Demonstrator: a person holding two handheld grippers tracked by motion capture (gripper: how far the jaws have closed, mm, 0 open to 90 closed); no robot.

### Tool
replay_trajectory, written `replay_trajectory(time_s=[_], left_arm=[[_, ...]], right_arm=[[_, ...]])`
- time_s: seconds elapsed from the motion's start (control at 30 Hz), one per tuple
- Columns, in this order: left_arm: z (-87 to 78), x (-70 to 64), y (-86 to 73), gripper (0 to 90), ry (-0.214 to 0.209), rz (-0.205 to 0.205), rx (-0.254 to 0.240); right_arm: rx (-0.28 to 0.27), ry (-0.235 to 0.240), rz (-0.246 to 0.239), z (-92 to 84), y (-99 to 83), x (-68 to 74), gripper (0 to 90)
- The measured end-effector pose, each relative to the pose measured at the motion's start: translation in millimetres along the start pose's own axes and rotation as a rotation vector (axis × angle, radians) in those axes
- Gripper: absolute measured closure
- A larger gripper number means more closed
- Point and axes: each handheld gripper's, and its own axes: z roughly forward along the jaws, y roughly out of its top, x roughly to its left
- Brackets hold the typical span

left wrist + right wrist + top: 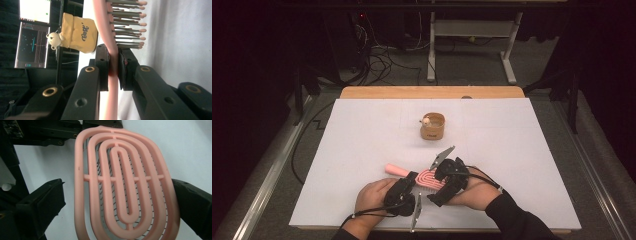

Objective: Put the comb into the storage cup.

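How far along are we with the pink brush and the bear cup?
Done: the left hand-held gripper is shut on the pink vented plastic hairbrush, bristles toward the white table sheet. In hand: the right hand-held gripper straddles its head, open. Left, probably: the yellow cup with a small bear figure stands apart, untouched.

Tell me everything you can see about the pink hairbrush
The pink hairbrush looks like smooth plastic. Its oval head is open, made of nested loops joined by short crossbars, and dark bristles with pale rounded tips stand out from one face. It is near the table's front edge, handle pointing away to the left. The left tongs are shut on it just below the bristles. The right tongs straddle the head, one jaw against its edge, the other apart.
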Motion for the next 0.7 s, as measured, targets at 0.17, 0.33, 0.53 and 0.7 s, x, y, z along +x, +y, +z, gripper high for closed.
replay_trajectory(time_s=[0.17, 0.33, 0.53, 0.7], left_arm=[[0.0, 0.2, -0.1, 79.3, 0.001, -0.003, 0.002], [-0.1, 0.0, -0.3, 79.3, 0.010, -0.005, -0.002], [-0.4, -0.2, -0.5, 79.3, 0.011, -0.006, -0.004], [-0.8, 0.3, -0.8, 79.4, 0.012, -0.001, -0.003]], right_arm=[[-0.007, -0.007, 0.006, -3.9, -2.8, -1.3, 0.2], [-0.011, -0.017, 0.010, -6.6, -4.4, -2.7, 0.1], [-0.010, -0.025, 0.013, -8.0, -5.4, -4.1, 0.1], [-0.005, -0.030, 0.018, -8.5, -6.4, -6.1, 0.1]])
